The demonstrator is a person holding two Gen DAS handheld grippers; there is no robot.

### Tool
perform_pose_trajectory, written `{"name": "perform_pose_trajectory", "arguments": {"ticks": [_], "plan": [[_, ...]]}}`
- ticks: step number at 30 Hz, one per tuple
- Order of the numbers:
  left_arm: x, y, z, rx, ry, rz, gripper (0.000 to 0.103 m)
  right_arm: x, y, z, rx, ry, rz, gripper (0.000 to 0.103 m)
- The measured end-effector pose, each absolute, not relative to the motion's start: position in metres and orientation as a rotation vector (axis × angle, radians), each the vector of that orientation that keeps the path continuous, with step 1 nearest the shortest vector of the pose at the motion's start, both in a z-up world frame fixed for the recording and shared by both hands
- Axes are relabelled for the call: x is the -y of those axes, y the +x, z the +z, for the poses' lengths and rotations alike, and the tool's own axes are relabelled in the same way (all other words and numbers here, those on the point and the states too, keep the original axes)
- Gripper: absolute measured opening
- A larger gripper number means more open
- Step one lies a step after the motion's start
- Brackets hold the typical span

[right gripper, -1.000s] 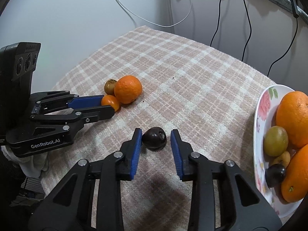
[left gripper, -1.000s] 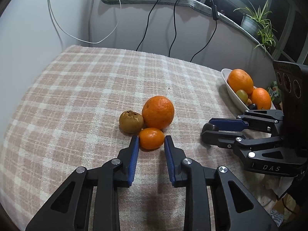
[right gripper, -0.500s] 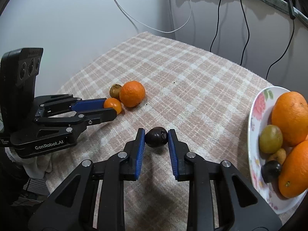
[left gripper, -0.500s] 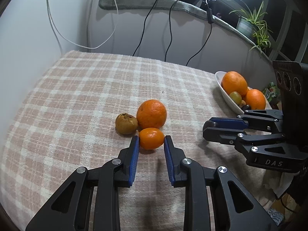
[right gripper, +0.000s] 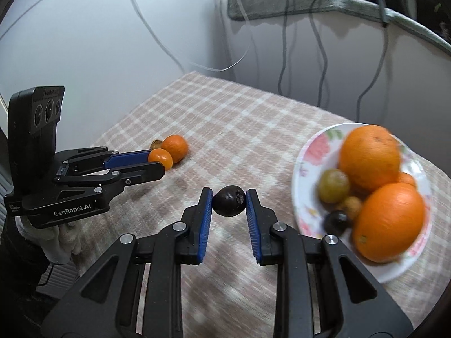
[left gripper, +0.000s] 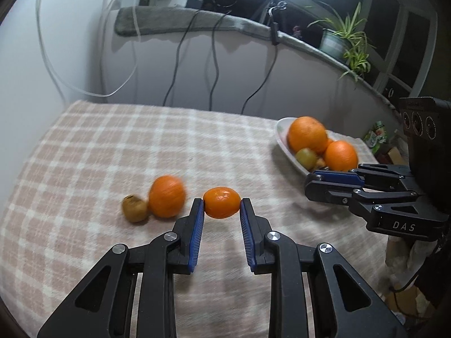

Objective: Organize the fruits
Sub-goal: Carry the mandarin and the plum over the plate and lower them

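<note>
My left gripper (left gripper: 221, 205) is shut on a small orange tangerine (left gripper: 222, 202) and holds it above the checked cloth. A bigger orange (left gripper: 167, 196) and a brown fruit (left gripper: 134, 208) lie on the cloth to its left. My right gripper (right gripper: 229, 200) is shut on a dark purple fruit (right gripper: 229, 200), lifted off the cloth. The white flowered plate (right gripper: 315, 152) to the right holds two oranges (right gripper: 369, 156), a green fruit (right gripper: 334, 186) and small dark fruits. The left gripper with its tangerine (right gripper: 160, 159) also shows in the right wrist view.
The table is covered with a pink and white checked cloth (left gripper: 112, 146). Cables hang down the wall behind it. A ledge with a potted plant (left gripper: 342, 39) runs at the back. The right gripper's body (left gripper: 375, 197) is beside the plate (left gripper: 282, 132).
Both grippers have closed on their fruits and lifted them off the cloth. The left one has carried the tangerine right, away from the orange; the right one has moved toward the plate.
</note>
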State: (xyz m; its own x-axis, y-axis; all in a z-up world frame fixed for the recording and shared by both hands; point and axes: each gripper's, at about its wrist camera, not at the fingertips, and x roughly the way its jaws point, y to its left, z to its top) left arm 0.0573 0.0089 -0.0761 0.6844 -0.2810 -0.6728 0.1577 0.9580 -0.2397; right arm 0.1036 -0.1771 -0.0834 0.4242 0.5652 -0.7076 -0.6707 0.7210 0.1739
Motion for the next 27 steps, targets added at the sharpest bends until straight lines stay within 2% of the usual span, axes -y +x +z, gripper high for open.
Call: {"name": "perform_pose_trajectory", "arguments": {"ticks": [27], "plan": [[0.065, 0.12, -0.068, -0.758, -0.148, -0.376, 0.024, 0.314, 0.147, -0.056, -0.754, -0.013, 0.505, 0.025]]}}
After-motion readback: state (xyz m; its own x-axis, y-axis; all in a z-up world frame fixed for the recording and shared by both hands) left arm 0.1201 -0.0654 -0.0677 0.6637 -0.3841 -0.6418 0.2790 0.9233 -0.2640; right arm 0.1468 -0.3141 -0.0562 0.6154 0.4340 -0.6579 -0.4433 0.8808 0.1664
